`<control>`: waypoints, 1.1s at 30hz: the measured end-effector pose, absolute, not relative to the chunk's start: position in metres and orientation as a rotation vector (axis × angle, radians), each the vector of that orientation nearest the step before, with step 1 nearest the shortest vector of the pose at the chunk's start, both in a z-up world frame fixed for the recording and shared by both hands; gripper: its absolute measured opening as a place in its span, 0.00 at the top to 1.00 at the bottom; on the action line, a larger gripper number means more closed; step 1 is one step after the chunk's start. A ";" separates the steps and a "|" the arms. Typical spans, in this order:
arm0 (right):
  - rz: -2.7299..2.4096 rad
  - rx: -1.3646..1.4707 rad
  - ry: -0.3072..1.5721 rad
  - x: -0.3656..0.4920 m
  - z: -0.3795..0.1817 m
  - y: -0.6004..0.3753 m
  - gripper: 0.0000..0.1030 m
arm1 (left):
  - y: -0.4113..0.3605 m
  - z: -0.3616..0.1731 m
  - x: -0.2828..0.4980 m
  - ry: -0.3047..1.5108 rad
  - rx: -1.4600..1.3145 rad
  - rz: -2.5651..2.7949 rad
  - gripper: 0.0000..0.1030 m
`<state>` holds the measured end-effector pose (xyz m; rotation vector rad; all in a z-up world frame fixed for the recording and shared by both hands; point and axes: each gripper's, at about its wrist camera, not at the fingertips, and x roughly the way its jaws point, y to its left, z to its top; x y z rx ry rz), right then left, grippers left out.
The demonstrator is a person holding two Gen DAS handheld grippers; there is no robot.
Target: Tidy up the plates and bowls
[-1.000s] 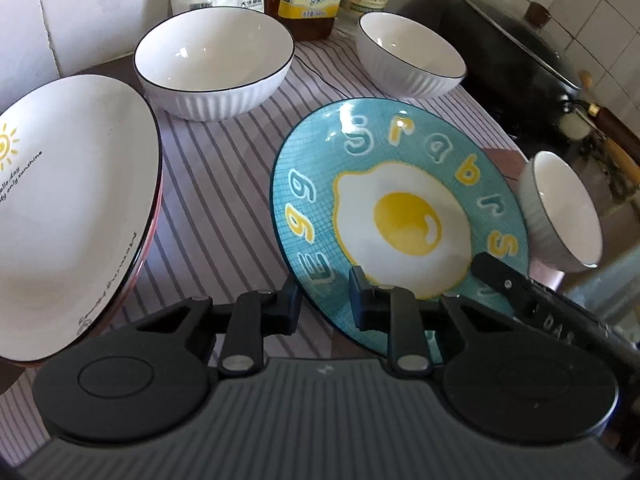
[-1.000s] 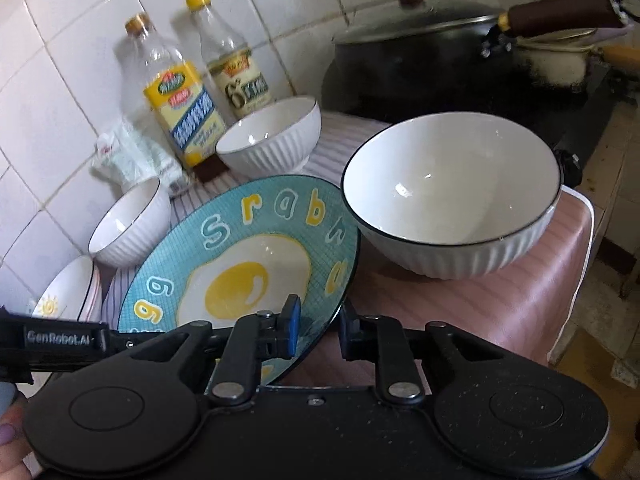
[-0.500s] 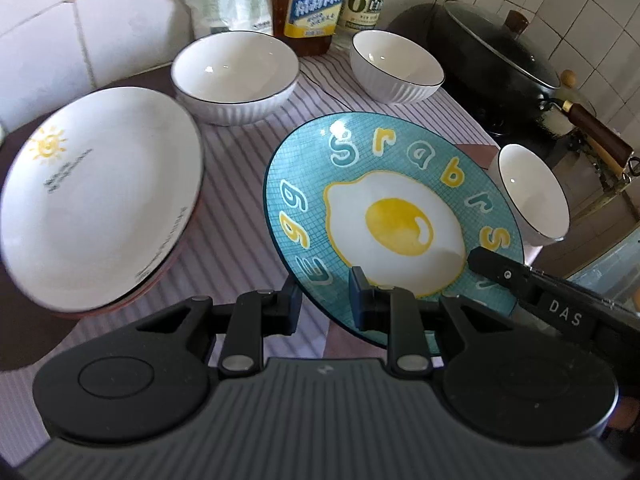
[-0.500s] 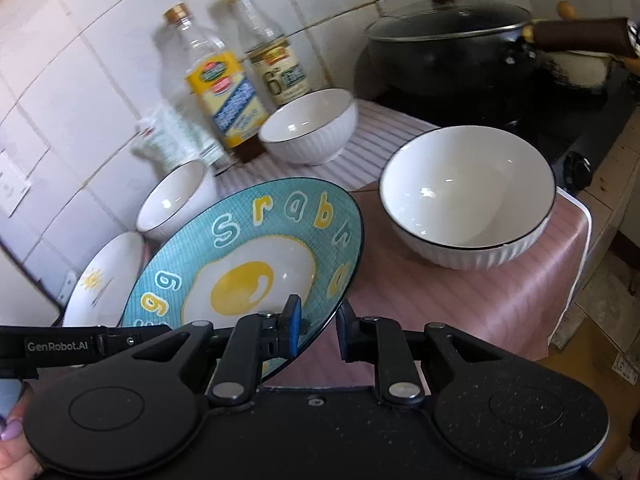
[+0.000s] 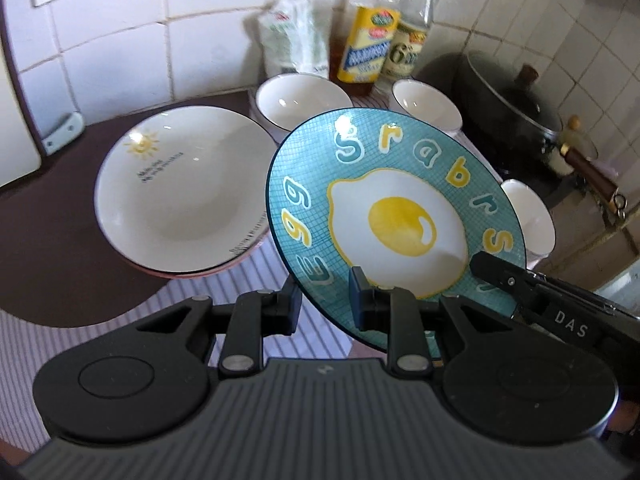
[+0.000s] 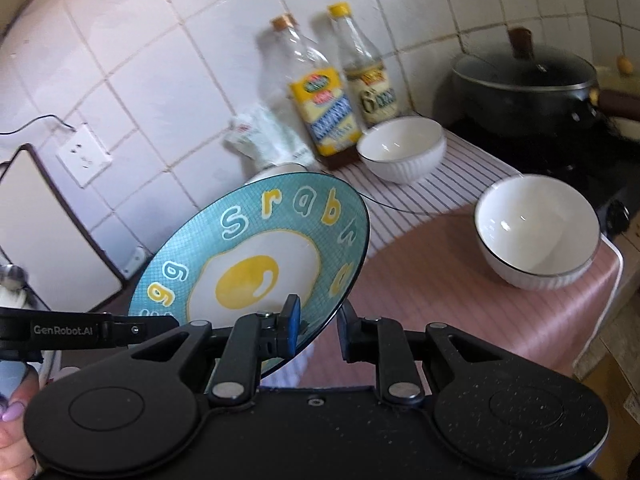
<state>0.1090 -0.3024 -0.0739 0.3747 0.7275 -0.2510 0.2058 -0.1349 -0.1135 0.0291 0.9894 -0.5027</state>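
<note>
A teal plate with a fried-egg picture (image 5: 396, 216) is held tilted in the air above the counter. My left gripper (image 5: 325, 300) is shut on its near rim, and my right gripper (image 6: 318, 326) is shut on the rim too (image 6: 256, 256). A white plate with a sun drawing (image 5: 180, 192) lies on a pink plate to the left. Three white ribbed bowls stand on the counter: one behind the plates (image 5: 302, 100), one by the bottles (image 6: 402, 148), one near the right edge (image 6: 536, 232).
Two sauce bottles (image 6: 324, 100) and a white bag (image 6: 264, 136) stand against the tiled wall. A black lidded pot (image 6: 528, 84) sits on the stove at the right. A striped cloth (image 6: 420, 196) covers the counter, which ends past the right bowl.
Both grippers have lifted the teal plate off the counter, tilted it and carried it left toward the sun plate. The bowls have not moved.
</note>
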 end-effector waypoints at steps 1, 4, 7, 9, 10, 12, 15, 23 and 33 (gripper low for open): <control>-0.242 0.369 0.722 0.111 -0.071 -0.299 0.77 | -0.131 -0.111 0.204 0.981 0.024 -0.499 0.78; -0.215 0.358 0.714 0.117 -0.066 -0.292 0.77 | -0.119 -0.101 0.200 0.942 0.031 -0.493 0.78; -0.183 0.374 0.714 0.124 -0.063 -0.285 0.76 | -0.105 -0.094 0.201 0.928 0.022 -0.478 0.78; -0.162 0.359 0.717 0.131 -0.062 -0.277 0.76 | -0.095 -0.092 0.202 0.925 0.008 -0.463 0.78; -0.150 0.351 0.719 0.136 -0.062 -0.273 0.76 | -0.089 -0.092 0.202 0.926 -0.001 -0.453 0.78; -0.124 0.348 0.729 0.143 -0.066 -0.266 0.76 | -0.078 -0.093 0.204 0.928 -0.012 -0.434 0.78; -0.091 0.364 0.752 0.151 -0.074 -0.258 0.76 | -0.064 -0.100 0.207 0.941 -0.026 -0.411 0.78; -0.043 0.327 0.816 0.185 -0.092 -0.238 0.76 | -0.043 -0.124 0.219 0.979 -0.074 -0.349 0.78; -0.003 0.262 0.920 0.237 -0.119 -0.221 0.76 | -0.019 -0.156 0.256 1.045 -0.148 -0.266 0.78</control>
